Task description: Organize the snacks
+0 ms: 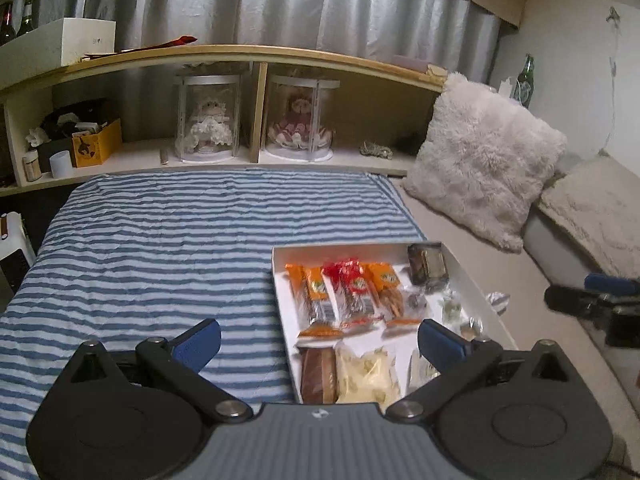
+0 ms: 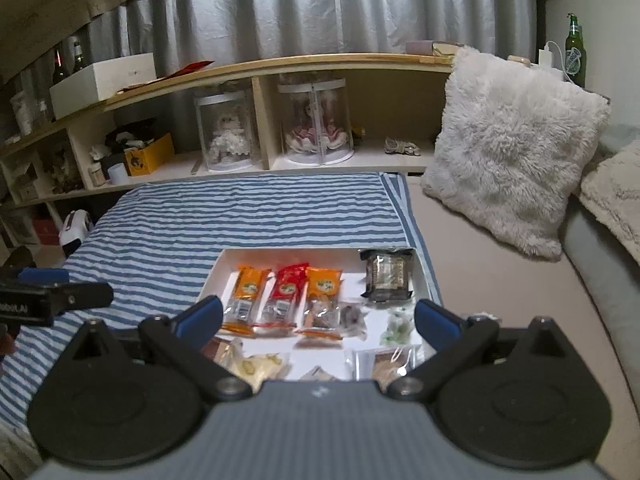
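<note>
Both claws gape wide and empty: left gripper [image 1: 320,338] and right gripper [image 2: 319,320] hover over the white tray [image 2: 228,258]; inside lie orange packets [image 2: 249,294], a red packet [image 2: 285,294] between them, a dark wrapped cake [image 2: 387,276] at the far right corner; the tray rests on a striped blanket [image 2: 240,216]; a fluffy pillow [image 2: 516,160] stands well apart.

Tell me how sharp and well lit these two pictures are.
Left wrist view: dim and grainy, the snacks in the white tray smeared by blur, the shelf bowed by the fisheye. Right wrist view: equally dim, the orange packets slightly clearer, nearest snacks soft.
</note>
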`<state>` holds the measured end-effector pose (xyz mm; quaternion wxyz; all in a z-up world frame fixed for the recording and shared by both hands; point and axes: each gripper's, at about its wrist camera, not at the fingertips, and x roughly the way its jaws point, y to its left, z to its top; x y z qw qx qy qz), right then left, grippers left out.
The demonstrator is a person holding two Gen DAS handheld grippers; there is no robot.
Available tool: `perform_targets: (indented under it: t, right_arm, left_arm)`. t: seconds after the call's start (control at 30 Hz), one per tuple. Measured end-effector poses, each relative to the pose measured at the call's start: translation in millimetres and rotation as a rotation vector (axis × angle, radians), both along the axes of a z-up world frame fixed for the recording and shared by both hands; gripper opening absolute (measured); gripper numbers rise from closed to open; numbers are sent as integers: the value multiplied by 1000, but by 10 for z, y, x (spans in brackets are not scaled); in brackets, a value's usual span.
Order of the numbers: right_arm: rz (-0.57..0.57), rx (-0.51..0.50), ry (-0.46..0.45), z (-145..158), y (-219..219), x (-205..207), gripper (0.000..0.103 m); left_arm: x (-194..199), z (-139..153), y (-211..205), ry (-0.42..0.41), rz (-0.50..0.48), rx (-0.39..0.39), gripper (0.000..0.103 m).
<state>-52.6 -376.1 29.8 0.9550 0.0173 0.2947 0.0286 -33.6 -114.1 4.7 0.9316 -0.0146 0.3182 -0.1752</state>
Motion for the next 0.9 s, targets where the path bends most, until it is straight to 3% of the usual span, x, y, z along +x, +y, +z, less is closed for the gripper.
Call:
perform_targets:
  t: [0.4, 0.9]
  right_arm:
    - [-65, -43, -49, -166, 96, -461, 102]
    - [-91, -80, -36, -499, 113, -618, 102]
  left_arm:
    - [-345, -295, -3, -29, -21, 15, 103]
    - [-449, -475, -53, -86, -2, 50, 103]
